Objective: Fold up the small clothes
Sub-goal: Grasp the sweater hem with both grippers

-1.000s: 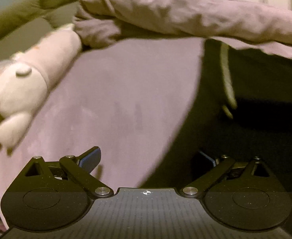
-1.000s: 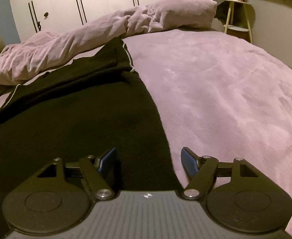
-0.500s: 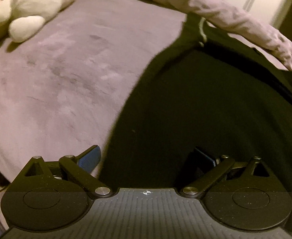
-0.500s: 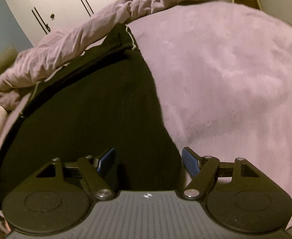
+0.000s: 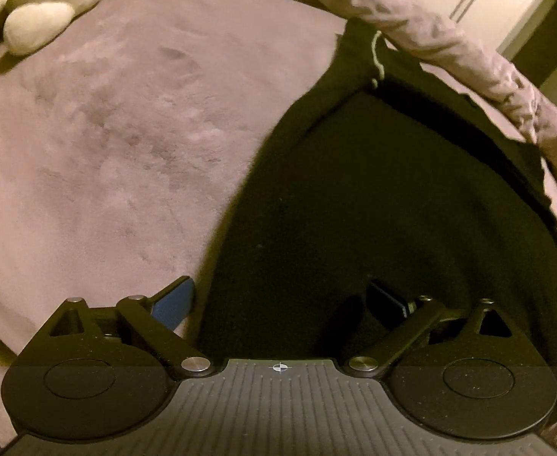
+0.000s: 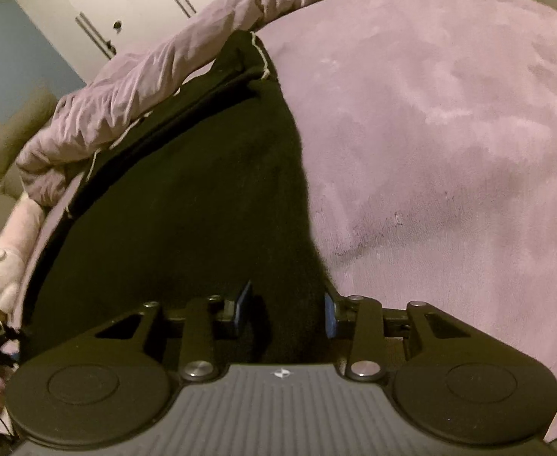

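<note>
A black garment (image 5: 373, 205) lies spread flat on a purple bed cover (image 5: 119, 144). Pale trim runs along its far edge. My left gripper (image 5: 282, 300) is open, its fingers straddling the garment's near left edge. In the right wrist view the same garment (image 6: 172, 205) fills the left half. My right gripper (image 6: 286, 304) has its jaws partly closed around the garment's near right edge, with black cloth filling the narrow gap between the blue pads. I cannot tell if the pads pinch the cloth.
A bunched purple duvet (image 6: 157, 72) lies along the garment's far side. A white plush toy (image 5: 43, 3) sits at the bed's far left. White wardrobe doors (image 6: 100, 3) stand behind the bed.
Both grippers tilted down and moved closer to the garment's near edge. The right gripper's jaws narrowed a lot around the cloth. The left gripper stayed wide open.
</note>
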Demonstrator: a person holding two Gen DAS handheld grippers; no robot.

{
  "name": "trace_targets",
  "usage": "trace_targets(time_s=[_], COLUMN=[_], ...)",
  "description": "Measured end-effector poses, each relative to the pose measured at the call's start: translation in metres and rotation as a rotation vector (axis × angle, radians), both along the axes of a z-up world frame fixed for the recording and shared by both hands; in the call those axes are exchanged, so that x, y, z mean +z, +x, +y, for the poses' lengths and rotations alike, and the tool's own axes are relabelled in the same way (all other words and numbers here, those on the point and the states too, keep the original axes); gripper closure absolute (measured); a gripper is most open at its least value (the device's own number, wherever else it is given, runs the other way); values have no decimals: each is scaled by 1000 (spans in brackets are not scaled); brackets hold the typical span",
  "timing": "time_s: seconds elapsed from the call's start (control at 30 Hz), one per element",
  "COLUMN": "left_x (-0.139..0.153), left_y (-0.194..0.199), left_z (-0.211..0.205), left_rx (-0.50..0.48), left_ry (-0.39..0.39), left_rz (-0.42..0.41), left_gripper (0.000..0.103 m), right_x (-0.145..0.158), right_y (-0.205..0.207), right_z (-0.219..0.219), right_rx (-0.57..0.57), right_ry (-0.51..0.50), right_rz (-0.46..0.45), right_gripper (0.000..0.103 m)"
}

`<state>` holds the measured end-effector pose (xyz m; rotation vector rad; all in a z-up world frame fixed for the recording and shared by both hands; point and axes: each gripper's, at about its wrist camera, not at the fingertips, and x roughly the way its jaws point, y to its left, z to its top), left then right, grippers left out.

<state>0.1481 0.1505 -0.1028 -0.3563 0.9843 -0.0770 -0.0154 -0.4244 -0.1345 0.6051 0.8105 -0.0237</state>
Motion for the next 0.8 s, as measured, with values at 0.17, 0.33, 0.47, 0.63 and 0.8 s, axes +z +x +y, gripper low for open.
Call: trace_targets(time_s=[0.17,0.33,0.47,0.63,0.8], left_x=[2,3,1,6,7], left_y=[2,1,1,2,1], left_z=[6,14,15,-3,-11], left_rx=[39,29,29,16,-4], left_ry=[13,31,35,133,185], left_rz=[21,36,56,66,67], left_gripper=[33,82,83,79,79], right_x=[-1,-1,-6,-2,1], right_y=[4,7,10,10,10], right_z=[0,4,11,13,17], right_rx=[21,69,106,132,153], right_ry=[52,75,57,40,6], right_rz=[-2,-7,19,35,48], right_gripper=[75,81,80,80,80])
